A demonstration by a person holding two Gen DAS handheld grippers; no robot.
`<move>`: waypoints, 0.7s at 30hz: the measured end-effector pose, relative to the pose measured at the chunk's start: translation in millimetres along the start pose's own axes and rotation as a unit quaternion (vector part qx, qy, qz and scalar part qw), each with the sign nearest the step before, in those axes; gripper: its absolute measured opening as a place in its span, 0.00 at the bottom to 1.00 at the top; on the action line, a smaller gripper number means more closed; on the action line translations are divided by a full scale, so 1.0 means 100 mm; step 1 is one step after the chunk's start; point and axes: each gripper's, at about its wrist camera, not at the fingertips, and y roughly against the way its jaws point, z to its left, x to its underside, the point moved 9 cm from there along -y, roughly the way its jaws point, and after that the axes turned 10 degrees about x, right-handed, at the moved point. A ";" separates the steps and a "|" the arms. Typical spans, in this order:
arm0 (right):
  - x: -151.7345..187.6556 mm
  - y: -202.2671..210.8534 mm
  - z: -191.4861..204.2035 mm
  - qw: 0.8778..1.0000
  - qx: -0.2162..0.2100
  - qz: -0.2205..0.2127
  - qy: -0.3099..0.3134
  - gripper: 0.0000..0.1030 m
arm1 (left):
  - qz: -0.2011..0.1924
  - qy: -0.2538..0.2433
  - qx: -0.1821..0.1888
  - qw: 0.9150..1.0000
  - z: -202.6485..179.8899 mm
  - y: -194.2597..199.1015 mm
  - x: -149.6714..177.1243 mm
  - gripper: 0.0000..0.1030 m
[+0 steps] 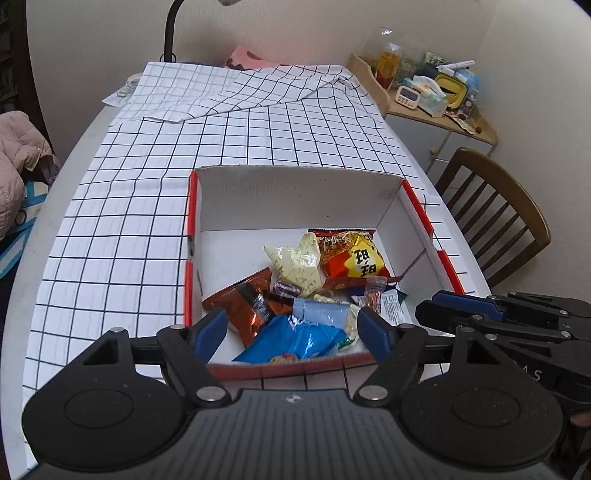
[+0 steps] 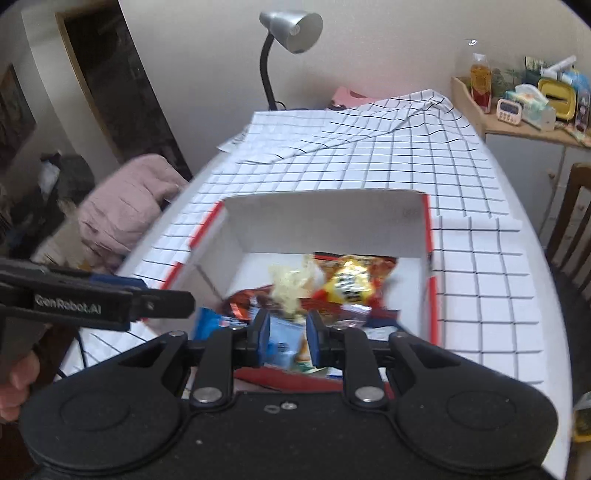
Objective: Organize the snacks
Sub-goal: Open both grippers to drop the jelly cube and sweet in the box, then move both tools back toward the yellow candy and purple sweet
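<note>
Cream walls (image 1: 295,29) enclose the scene on the far side. Against them stands a gooseneck desk lamp (image 2: 291,26), and to the right a wooden side cabinet (image 1: 443,114) carries a bottle, a tissue pack, a small timer and other clutter too small to identify.

An oval white table (image 1: 40,229) fills most of both views. It is covered by a white cloth with a black grid (image 1: 129,206), whose far end is folded back over itself. A wooden chair (image 1: 495,210) stands just beside the table's right edge; a pink quilted garment (image 2: 125,206) lies off its left edge.

On the cloth, near the front edge, sits an open cardboard box (image 1: 295,199), white inside with red outer trim. The snacks lie heaped in its near half: a red-and-yellow bag (image 1: 354,258) toward the back, a pale cream packet (image 1: 299,264) touching it on the left, a copper-brown foil packet (image 1: 247,302) near the left wall, a blue bag (image 1: 295,341) against the near wall, and a light blue packet (image 1: 321,314) on top of it. Small wrapped sweets lie between them.

The left gripper (image 1: 293,330) hangs over the box's near wall, jaws spread wide and empty. The right gripper (image 2: 285,332) is nearly closed; packets show in the narrow gap, but the blur leaves it unclear whether the pads grip anything.
</note>
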 end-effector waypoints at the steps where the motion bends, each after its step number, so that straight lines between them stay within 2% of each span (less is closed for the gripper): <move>1: 0.02 0.01 0.04 1.000 0.007 0.004 0.009 0.18 | -0.001 -0.001 0.003 1.000 0.00 0.04 0.02 0.75; 6: 0.09 0.19 0.17 1.000 0.013 -0.028 0.003 0.19 | -0.008 -0.008 0.010 1.000 0.06 0.25 0.13 0.75; 9: 0.17 0.29 0.28 0.999 -0.006 -0.031 -0.005 0.19 | -0.013 -0.008 0.015 1.000 0.12 0.38 0.23 0.75; 10: 0.23 0.31 0.34 0.999 -0.012 -0.030 -0.001 0.19 | -0.014 -0.007 0.016 1.000 0.16 0.43 0.27 0.75; 13: 0.44 0.39 0.54 0.999 -0.023 -0.032 0.032 0.19 | -0.013 -0.001 0.023 1.000 0.25 0.53 0.43 0.85; 17: 0.69 0.49 0.84 0.996 -0.032 -0.039 0.068 0.19 | -0.004 0.012 0.036 0.999 0.34 0.63 0.66 0.85; 21: 0.84 0.55 1.08 0.994 -0.024 -0.052 0.096 0.19 | 0.007 0.031 0.065 0.997 0.34 0.72 0.80 0.85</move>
